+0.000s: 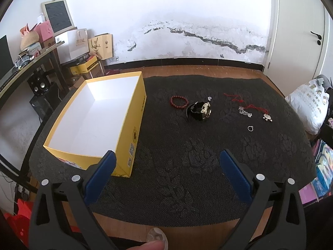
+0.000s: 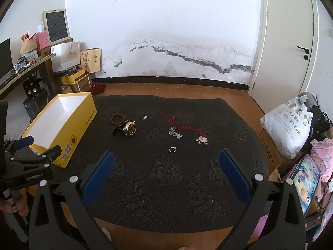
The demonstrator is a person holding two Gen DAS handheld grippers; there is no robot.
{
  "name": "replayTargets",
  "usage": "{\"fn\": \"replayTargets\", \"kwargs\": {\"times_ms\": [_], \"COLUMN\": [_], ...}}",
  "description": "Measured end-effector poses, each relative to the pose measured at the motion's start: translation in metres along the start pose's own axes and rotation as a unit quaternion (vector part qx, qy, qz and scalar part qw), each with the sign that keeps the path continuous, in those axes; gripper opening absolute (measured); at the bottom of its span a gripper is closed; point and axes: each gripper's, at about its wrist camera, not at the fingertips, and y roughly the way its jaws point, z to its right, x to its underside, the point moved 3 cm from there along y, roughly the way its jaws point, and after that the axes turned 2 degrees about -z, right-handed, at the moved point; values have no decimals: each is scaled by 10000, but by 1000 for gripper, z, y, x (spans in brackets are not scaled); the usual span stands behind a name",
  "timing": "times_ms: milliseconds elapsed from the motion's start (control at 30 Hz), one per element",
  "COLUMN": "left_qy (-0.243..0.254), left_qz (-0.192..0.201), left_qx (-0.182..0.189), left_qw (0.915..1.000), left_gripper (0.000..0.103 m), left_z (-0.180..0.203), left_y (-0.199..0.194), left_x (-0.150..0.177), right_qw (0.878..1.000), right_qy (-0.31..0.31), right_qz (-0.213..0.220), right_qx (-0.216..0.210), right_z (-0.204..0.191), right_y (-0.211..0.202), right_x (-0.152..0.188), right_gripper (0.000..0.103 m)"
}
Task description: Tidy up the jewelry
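Dark patterned fabric mat (image 2: 166, 177) covers most of a brown wooden surface (image 2: 239, 95); white stained wall behind.

Item 1. Yellow cardboard box with white interior (image 1: 100, 120), lidless and holding nothing, along the mat's left edge.

Item 2. Dark red beaded bracelet (image 2: 118, 118), toward the mat's far edge, right of the box and apart from it.

Item 3. Black-strapped wristwatch with a gold-toned case (image 2: 127, 129), lying just beside the bracelet on its near side; contact cannot be told.

Item 4. Small clear stone or stud (image 2: 145, 117), right of the watch; too small to identify.

Item 5. Red cord (image 2: 183, 125), loosely strewn at mid-mat, running toward two silver pendants (image 2: 201, 140); a tangled silver chain (image 2: 174, 133) lies against it.

Item 6. Plain silver ring (image 2: 172, 149), alone, nearest the mat's front edge.

Item 7. Left tool (image 1: 167, 156), released and spread wide, carrying nothing, near the box's front right corner.

Item 8. Right tool (image 2: 166, 156), likewise spread and carrying nothing, facing the ring.

Assessment: sorting appears unstarted, every piece lying on the mat. The next move likely calls for lowering the right tool over the ring and pinching finely, since the ring lies flat on yielding fabric.
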Motion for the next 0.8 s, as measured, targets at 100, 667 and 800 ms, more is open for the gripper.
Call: {"fn": "replayTargets", "kwargs": {"times_ms": [100,667,800], "left_qy": [19,186,-82], "left_qz": [-20,-362,-743], "left_qx": [7,-28,270], "left_qw": [10000,9992,9968], "left_gripper": [97,97,97], "left_z": [1,21,27], "left_y": [1,49,79], "left_x": [0,-14,-27], "right_qw": [10000,9996,9992], "right_qy": [5,161,219], "right_qz": [-8,-190,-292], "right_qx": [-7,-136,-177], "right_z": [0,18,27], "right_y": [0,41,71], "right_x": [-1,-12,-19], "right_gripper": [97,97,97]}}
